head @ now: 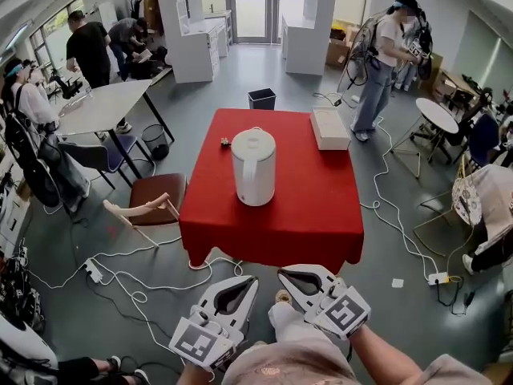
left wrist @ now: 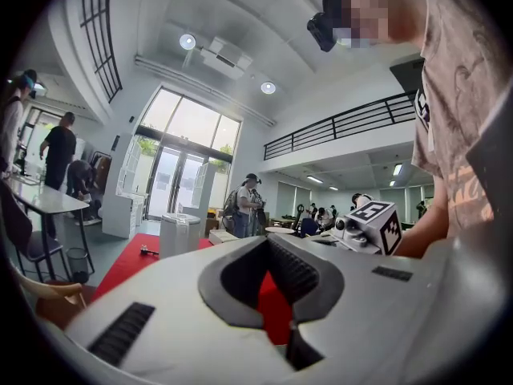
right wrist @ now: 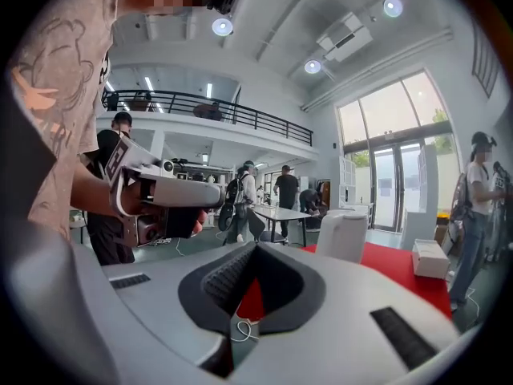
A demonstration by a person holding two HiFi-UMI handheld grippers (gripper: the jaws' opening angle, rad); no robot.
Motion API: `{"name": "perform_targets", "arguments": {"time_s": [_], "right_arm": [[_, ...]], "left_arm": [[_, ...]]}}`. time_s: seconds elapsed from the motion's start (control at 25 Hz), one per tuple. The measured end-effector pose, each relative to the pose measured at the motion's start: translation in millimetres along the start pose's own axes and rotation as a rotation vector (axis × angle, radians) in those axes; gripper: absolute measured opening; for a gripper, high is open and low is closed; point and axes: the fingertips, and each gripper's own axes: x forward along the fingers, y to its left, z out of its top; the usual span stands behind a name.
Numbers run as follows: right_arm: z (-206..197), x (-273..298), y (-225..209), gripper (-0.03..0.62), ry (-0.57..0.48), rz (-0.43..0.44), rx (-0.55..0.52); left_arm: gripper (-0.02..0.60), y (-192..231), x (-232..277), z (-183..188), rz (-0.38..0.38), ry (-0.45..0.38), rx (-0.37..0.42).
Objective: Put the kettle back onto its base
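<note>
A white kettle point(head: 253, 166) with its handle toward me stands upright in the middle of the red table point(head: 321, 215). It also shows far off as the kettle point(left wrist: 178, 233) in the left gripper view and the kettle point(right wrist: 343, 235) in the right gripper view. I cannot make out a separate base under it. My left gripper point(head: 250, 281) and right gripper point(head: 282, 274) hang side by side short of the table's near edge, well away from the kettle. Both have their jaws together and hold nothing. The left gripper point(left wrist: 268, 240) and right gripper point(right wrist: 255, 245) point roughly level toward the table.
A white oblong box point(head: 329, 127) lies at the table's far right corner and a small dark object point(head: 225, 142) at its far left. A brown chair point(head: 152, 195) stands left of the table. Cables point(head: 144, 295) trail over the floor. Several people stand around the room.
</note>
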Motion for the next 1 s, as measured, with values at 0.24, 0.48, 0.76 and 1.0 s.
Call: {"name": "perform_targets", "arguments": {"time_s": [0.24, 0.48, 0.76, 1.0], "right_arm": [[12, -47, 32, 0.003, -0.076, -0.043, 0.014], [22, -89, 41, 0.005, -0.15, -0.074, 0.036], [19, -120, 60, 0.005, -0.14, -0.081, 0.029], [16, -130, 68, 0.003, -0.13, -0.082, 0.046]], "left_arm": [[-0.002, -39, -18, -5, -0.046, 0.023, -0.009], [-0.002, -63, -23, -3, -0.04, -0.004, -0.011], [-0.002, -93, -25, 6, -0.033, -0.023, -0.013], [-0.002, -110, -25, 5, -0.021, -0.022, 0.0]]}}
